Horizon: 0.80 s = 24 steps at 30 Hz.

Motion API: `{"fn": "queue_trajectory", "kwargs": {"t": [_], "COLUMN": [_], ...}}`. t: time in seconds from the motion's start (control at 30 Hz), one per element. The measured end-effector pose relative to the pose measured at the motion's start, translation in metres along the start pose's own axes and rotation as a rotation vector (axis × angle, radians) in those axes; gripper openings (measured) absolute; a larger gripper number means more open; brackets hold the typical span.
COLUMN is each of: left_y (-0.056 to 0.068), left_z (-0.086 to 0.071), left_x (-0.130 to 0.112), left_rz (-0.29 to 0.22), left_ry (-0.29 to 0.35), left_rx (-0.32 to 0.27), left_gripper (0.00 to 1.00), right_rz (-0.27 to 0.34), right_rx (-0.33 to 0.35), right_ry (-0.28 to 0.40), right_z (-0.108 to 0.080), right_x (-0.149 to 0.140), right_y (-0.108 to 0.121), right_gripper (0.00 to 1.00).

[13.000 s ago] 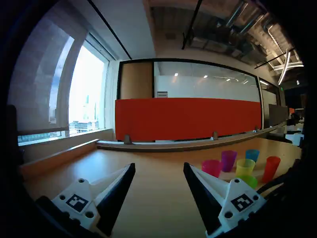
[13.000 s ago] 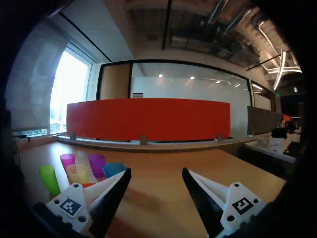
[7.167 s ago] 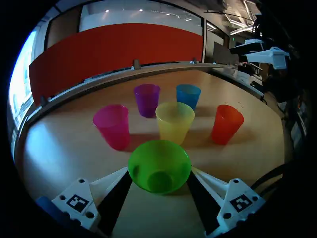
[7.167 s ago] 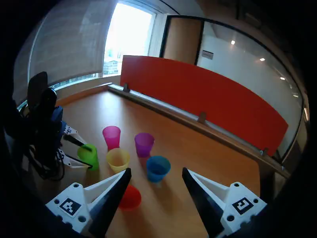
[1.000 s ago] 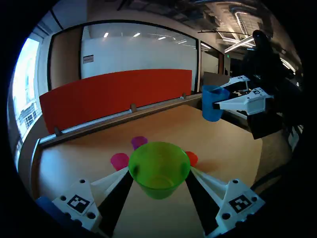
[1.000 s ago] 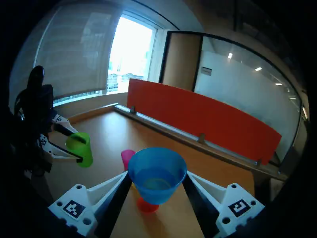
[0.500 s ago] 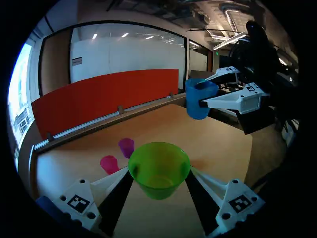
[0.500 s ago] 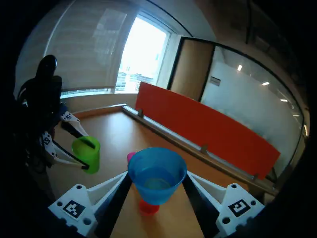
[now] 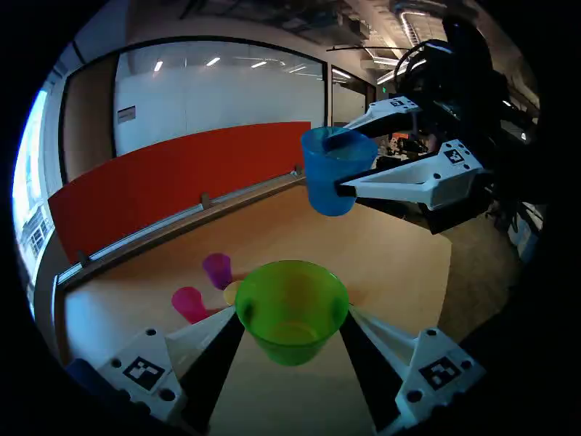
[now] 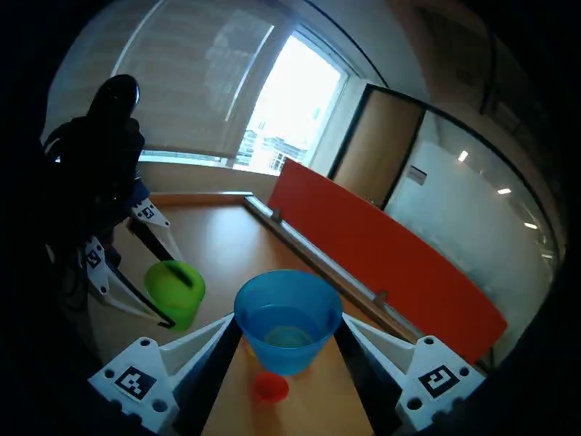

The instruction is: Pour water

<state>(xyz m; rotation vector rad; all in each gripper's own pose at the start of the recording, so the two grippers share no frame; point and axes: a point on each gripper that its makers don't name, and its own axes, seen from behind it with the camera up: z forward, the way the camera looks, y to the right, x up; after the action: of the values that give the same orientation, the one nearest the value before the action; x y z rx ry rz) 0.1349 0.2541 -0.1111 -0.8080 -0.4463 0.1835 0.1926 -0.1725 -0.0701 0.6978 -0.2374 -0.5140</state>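
The left gripper (image 9: 292, 314) was closed on the green cup (image 9: 290, 347), both fingers pressing its sides, and held it upright above the table (image 9: 396, 254). The right gripper (image 10: 287, 321) gripped the blue cup (image 10: 279, 361) in the same way, with some water (image 10: 289, 336) in it. In the left gripper view the blue cup hung higher than the green one and near it, about upright. Whether the green cup held any water was hard to tell. Both cups were lifted, but the pouring seemed not begun. Tilting the blue cup over the green rim was left.

Harsh daylight glare from the window (image 10: 290, 109), dim interior, heavy fisheye curvature toward edges.
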Motion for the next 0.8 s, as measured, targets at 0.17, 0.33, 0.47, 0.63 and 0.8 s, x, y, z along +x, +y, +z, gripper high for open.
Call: {"fn": "queue_trajectory", "kwargs": {"t": [0.17, 0.33, 0.47, 0.63, 0.8], "left_y": [0.006, 0.011, 0.015, 0.019, 0.022], "left_z": [-0.002, -0.005, -0.006, -0.008, -0.010], "left_x": [0.005, 0.010, 0.012, 0.013, 0.013], "left_rz": [0.006, 0.003, 0.001, 0.007, 0.012], "left_ry": [0.004, 0.014, 0.017, 0.019, 0.019], "left_rx": [-0.011, -0.019, -0.026, -0.031, -0.036], "left_gripper": [0.85, 0.85, 0.85, 0.85, 0.85], "right_rz": [-0.055, -0.120, -0.157, -0.213, -0.283], "right_rx": [0.020, 0.033, 0.049, 0.070, 0.090], "right_ry": [0.009, 0.017, 0.024, 0.030, 0.031], "right_z": [0.000, 0.000, 0.000, 0.000, 0.002], "right_x": [0.009, 0.018, 0.025, 0.032, 0.036], "right_y": [-0.006, -0.011, -0.018, -0.025, -0.033], "right_gripper": [0.90, 0.89, 0.90, 0.90, 0.90]}}
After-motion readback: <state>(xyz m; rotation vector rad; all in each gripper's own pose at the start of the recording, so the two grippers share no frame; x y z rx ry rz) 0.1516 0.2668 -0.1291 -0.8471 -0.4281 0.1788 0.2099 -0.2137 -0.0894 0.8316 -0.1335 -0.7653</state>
